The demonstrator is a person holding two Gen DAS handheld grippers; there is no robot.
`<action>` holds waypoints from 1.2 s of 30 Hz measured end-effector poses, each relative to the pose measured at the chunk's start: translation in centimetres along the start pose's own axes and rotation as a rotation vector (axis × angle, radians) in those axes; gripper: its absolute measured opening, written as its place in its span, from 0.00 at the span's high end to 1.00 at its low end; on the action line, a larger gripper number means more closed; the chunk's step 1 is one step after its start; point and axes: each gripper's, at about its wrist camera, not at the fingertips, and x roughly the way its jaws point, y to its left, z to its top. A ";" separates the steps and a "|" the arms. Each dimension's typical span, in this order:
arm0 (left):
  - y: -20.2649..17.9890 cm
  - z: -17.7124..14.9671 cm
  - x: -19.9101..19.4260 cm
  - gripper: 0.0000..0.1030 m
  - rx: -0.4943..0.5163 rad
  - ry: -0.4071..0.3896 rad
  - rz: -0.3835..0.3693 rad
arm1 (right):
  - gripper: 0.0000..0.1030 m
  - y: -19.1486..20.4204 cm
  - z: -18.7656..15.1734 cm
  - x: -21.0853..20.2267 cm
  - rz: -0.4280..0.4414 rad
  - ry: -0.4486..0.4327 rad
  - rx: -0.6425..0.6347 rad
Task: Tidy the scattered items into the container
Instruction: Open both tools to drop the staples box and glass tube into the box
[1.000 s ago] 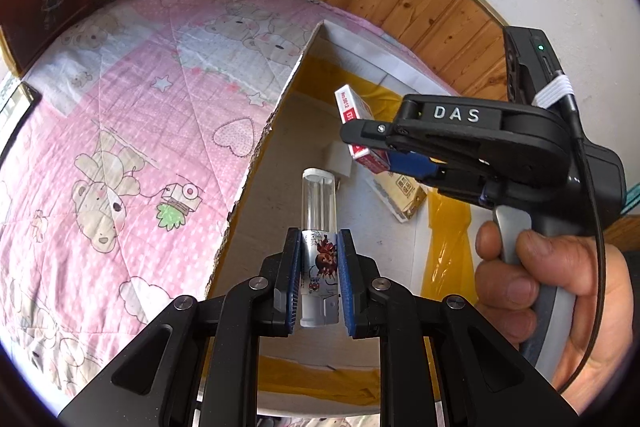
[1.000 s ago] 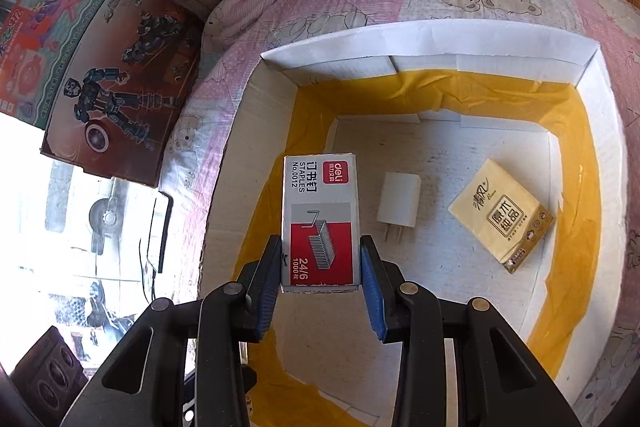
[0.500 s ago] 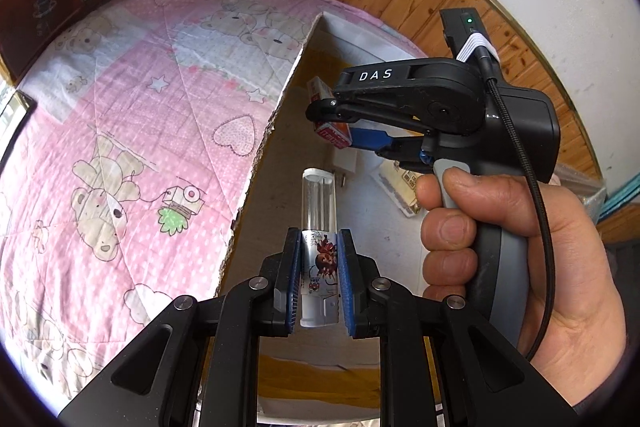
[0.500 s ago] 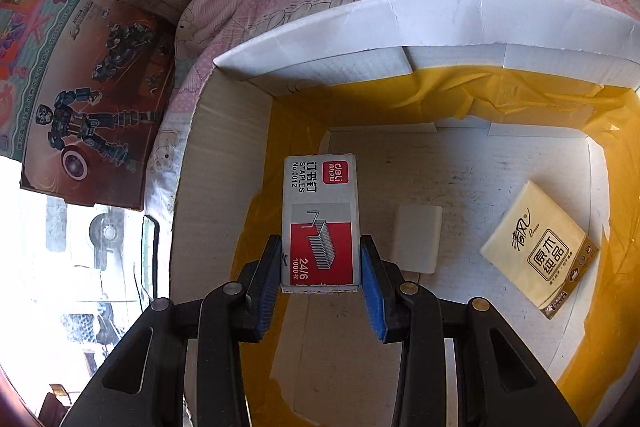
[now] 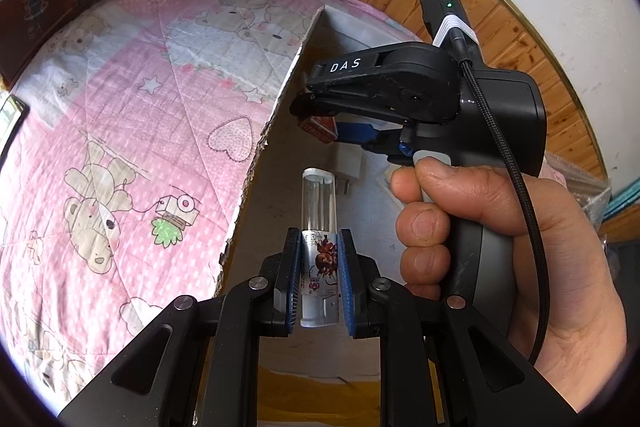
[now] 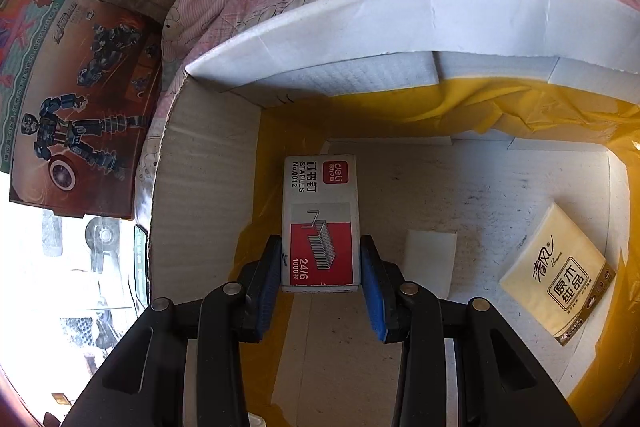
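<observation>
Right wrist view: we hold two items over the cardboard box.
Our right gripper clamps a staple box; our left gripper pinches a clear tube.

Held between the right gripper's fingers, a staple box printed "deli", "STAPLES", "No.0012", "24/6" and "1000". Right of those fingers, a yellow tissue pack bearing Chinese characters, small lettering unreadable. Ahead of the left gripper's fingers, "DAS" in white on the other gripper's black arm.
</observation>
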 end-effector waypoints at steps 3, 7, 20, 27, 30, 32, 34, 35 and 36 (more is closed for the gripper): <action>0.2 0.1 0.1 0.82 -0.008 0.000 -0.004 | 0.62 -0.2 0.2 0.3 -0.008 0.001 0.004; -0.1 0.4 0.4 0.82 -0.008 0.002 -0.006 | 0.62 -0.4 0.2 0.9 -0.016 0.009 0.009; 0.0 0.7 -0.1 0.82 -0.040 -0.017 -0.002 | 0.61 -0.9 0.4 1.8 -0.034 0.018 0.006; 0.2 0.6 -0.7 0.80 -0.041 -0.023 0.001 | 0.49 -1.1 0.2 1.4 -0.030 0.013 0.008; 0.5 0.5 -0.9 0.80 -0.046 -0.024 0.003 | 0.49 -1.1 0.0 1.2 -0.027 0.011 0.005; 0.6 0.4 -1.0 0.80 -0.046 -0.027 0.007 | 0.49 -1.1 -0.2 1.0 -0.024 0.012 0.000; 0.7 0.2 -1.3 0.80 -0.044 -0.029 0.006 | 0.49 -1.2 -0.4 0.9 -0.016 0.014 -0.005; 0.7 0.1 -1.4 0.80 -0.042 -0.031 0.009 | 0.49 -1.3 -0.5 0.8 -0.013 0.017 -0.008; 0.7 0.1 -1.5 0.80 -0.034 -0.037 0.004 | 0.49 -1.4 -0.6 0.7 -0.010 0.018 -0.010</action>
